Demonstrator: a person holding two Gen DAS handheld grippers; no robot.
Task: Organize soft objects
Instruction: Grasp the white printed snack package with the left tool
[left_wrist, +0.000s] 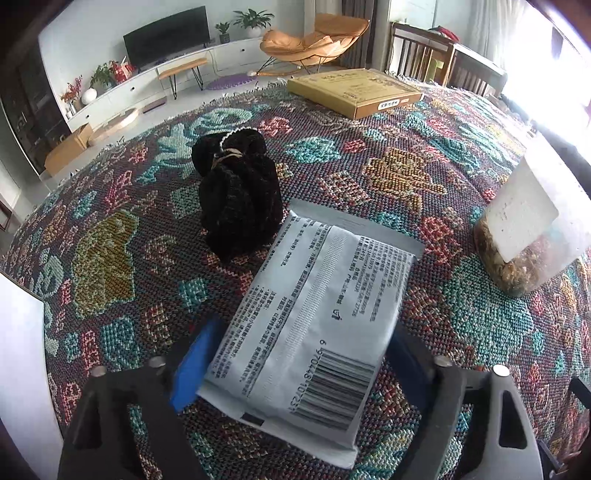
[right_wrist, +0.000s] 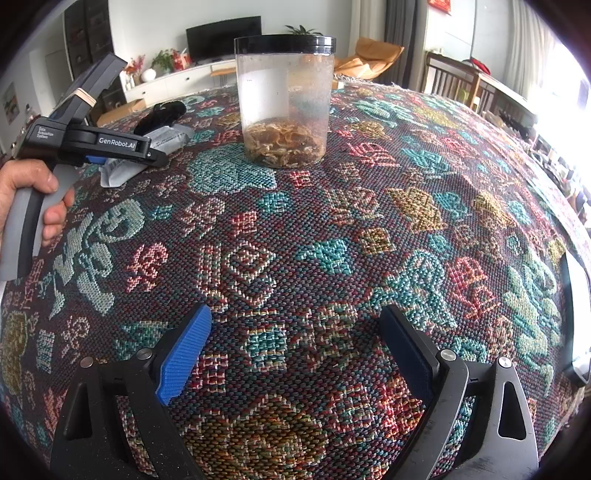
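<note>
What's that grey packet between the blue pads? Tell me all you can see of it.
The grey packet is a flat, soft-looking pouch of matte plastic, sealed at the edges, printed with small black text and a barcode near one end. It lies flat and slightly askew on the woven patterned cloth, between the pads of the left gripper. Its far corner reaches the black fuzzy bundle.

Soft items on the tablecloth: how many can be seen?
2. A grey packet lies between the left gripper's fingers; a black fabric bundle sits just beyond it. Others may be out of frame.

Packet (left_wrist: 314, 325) on cloth (left_wrist: 424, 192), pouch (left_wrist: 238, 206) behind, jar (left_wrist: 532, 236) right
</note>
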